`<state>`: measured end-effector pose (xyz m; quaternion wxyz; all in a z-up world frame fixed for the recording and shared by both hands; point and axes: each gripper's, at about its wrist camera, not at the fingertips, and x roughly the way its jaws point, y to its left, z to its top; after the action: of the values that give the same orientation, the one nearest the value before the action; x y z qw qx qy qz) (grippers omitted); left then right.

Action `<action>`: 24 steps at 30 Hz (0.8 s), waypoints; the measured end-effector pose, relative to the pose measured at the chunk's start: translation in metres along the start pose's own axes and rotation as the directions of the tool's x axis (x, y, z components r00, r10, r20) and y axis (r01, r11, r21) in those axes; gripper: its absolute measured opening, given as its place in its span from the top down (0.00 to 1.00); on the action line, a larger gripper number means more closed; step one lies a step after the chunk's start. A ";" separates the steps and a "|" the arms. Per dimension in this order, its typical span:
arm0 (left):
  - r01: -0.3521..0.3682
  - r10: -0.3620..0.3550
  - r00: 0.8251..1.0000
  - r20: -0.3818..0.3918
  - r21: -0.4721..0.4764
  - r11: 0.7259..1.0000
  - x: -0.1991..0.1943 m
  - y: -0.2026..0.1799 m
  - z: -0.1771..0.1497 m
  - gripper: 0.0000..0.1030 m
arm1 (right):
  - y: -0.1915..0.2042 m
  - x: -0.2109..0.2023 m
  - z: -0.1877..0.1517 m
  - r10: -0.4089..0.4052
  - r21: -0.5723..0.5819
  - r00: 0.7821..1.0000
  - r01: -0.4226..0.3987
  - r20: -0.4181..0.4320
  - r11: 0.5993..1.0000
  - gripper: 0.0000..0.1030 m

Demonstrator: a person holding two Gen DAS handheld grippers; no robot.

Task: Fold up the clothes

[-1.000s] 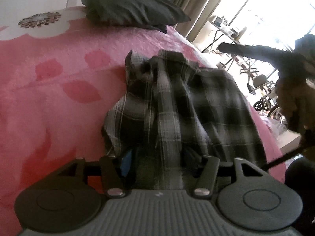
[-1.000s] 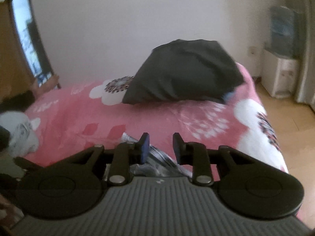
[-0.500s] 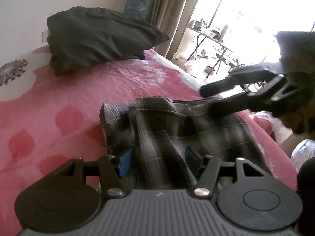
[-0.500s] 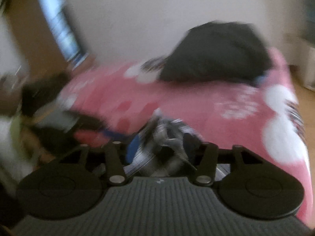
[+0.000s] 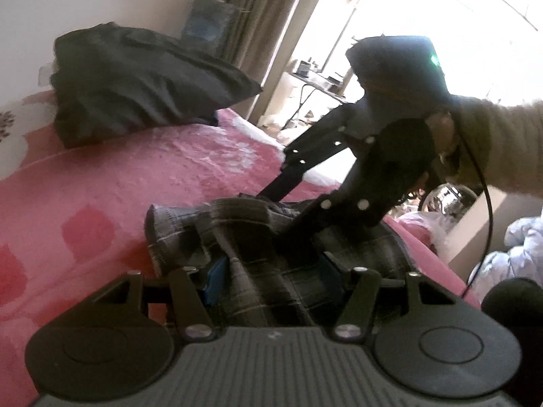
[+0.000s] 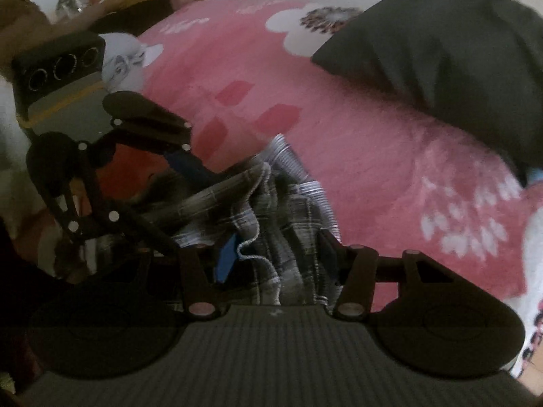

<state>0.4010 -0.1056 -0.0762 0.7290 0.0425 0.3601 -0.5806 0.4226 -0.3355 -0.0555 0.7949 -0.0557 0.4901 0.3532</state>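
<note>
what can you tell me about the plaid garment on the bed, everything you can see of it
The plaid garment is grey, black and white checked woven cloth with a pale stitched hem edge, bunched and rumpled rather than flat. It lies on the pink flowered bedspread, clear of the dark pillow. Cloth sits between the spread fingers of both the left gripper and the right gripper, which meet over it; a firm grip is not visible.

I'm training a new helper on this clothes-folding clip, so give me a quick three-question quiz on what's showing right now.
1. True or false: the plaid garment lies on a pink blanket.
2. Multiple choice: what sits at the far end of the bed? A) black pillow B) laundry basket C) open suitcase
3. Fill in: the fingers of both the left gripper and the right gripper stand ____ around the plaid fabric.

Key: 1 true; 2 A; 3 open
</note>
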 end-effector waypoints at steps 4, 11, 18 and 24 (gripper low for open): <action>0.019 -0.019 1.000 -0.006 0.008 1.000 0.003 0.003 -0.003 0.41 | 0.002 0.001 0.002 0.017 -0.012 1.000 -0.017 -0.007 1.000 0.68; 0.029 -0.029 1.000 -0.003 -0.027 0.999 0.002 0.013 -0.002 0.41 | -0.005 0.009 0.008 0.060 0.023 0.997 -0.059 -0.041 0.998 0.55; 0.027 -0.024 0.999 0.025 -0.132 0.991 0.002 0.032 0.003 0.37 | -0.018 -0.006 0.016 0.081 0.019 0.997 -0.080 -0.014 0.997 0.51; 0.050 -0.047 0.999 0.022 -0.160 0.986 0.008 0.041 0.002 0.36 | -0.029 0.010 0.013 0.151 0.031 0.988 -0.149 -0.036 0.988 0.49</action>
<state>0.4382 -0.1000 -0.0938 0.7189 -0.0306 0.4002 -0.5675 0.4529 -0.3463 -0.0648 0.7572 -0.0144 0.5131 0.4040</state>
